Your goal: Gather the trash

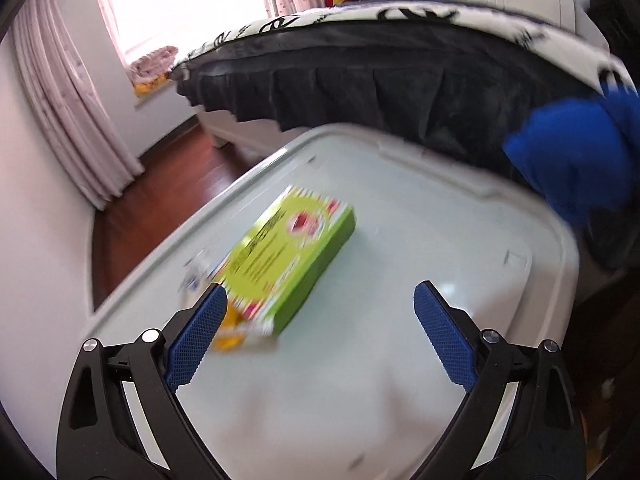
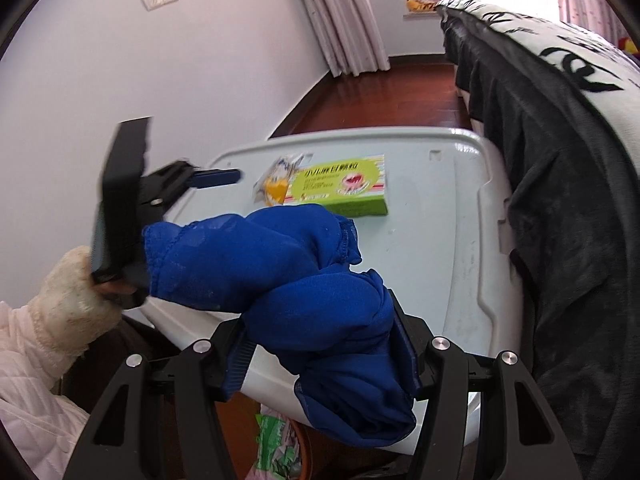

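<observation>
Left gripper (image 1: 320, 300) spread wide over the white plastic lid (image 1: 420, 220), nothing between the blue fingers (image 1: 198, 338); left finger tip overlapping the near corner of the green box (image 1: 292, 264) in the left wrist view, contact impossible to judge through the blur. Green box lying flat on the lid, long axis running from 7 o'clock up to 1 o'clock in that view. Crumpled yellow-and-white wrapper (image 1: 228, 336) tucked at the box's 7 o'clock end, partly behind the left finger.

Right gripper (image 2: 320, 344) clamped on a bunched blue cloth (image 2: 280, 264), fabric filling the gap between the fingers and spilling forward toward 11 o'clock and down toward 6 o'clock. Same cloth seen at 3 o'clock in the left wrist view, past the lid's edge, against the dark bed skirt (image 1: 400, 92).

From the right wrist view: green box (image 2: 340, 188) at 12 o'clock beyond the cloth, wrapper (image 2: 276, 184) touching its 9 o'clock end, left gripper (image 2: 216, 178) reaching in from 9 o'clock with the person's hand (image 2: 68, 300) in a pale sleeve behind it. Green-printed packaging (image 2: 276, 448) at 6 o'clock, below the lid (image 2: 440, 240), partly hidden. Wooden floor (image 2: 400, 96) and curtains (image 2: 344, 20) at 12 o'clock
</observation>
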`<action>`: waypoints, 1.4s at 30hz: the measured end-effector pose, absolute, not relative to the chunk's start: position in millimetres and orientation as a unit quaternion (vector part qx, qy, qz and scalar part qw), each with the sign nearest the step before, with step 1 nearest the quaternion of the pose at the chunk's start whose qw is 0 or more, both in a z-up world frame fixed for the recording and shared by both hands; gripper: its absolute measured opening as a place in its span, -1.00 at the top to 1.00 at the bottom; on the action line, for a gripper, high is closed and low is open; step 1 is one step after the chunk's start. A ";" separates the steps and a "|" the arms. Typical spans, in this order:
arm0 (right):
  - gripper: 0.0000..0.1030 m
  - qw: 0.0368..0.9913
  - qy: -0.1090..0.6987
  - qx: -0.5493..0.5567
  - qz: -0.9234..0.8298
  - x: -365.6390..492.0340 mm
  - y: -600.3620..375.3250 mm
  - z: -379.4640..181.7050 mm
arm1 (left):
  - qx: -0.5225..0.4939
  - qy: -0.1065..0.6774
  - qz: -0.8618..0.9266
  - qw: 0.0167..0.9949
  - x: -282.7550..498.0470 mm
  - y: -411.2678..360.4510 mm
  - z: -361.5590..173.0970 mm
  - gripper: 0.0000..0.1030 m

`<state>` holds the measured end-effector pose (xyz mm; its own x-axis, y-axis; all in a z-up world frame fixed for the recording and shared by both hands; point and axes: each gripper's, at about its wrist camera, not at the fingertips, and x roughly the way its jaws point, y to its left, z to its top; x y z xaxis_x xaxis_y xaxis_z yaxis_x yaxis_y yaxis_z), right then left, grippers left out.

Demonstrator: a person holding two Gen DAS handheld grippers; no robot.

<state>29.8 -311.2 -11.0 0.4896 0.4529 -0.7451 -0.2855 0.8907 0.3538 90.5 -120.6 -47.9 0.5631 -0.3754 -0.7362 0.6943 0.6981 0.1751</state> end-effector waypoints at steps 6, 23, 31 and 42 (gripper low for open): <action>-0.15 0.862 0.444 0.109 0.217 36.6 -318.0 -11.0 | 0.198 0.354 -0.365 0.838 132.6 -143.2 -50.4 -0.79; -0.18 0.870 0.427 0.153 0.194 51.7 -339.1 -28.7 | 0.394 0.387 -0.352 0.756 160.4 -203.4 -115.2 -0.79; -0.18 0.870 0.428 0.165 0.183 52.0 -342.1 -33.2 | 0.371 0.414 -0.369 0.744 181.9 -211.4 -120.4 -0.86; -0.20 0.876 0.414 0.170 0.180 47.3 -342.0 -29.3 | 0.330 0.428 -0.335 0.772 192.0 -210.0 -115.8 -0.87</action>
<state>47.3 -342.0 -29.3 0.5932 0.4557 -0.6637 -0.1740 0.8775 0.4470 192.0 -210.0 -115.8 0.4091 -0.2348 -0.8818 0.7999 0.5572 0.2228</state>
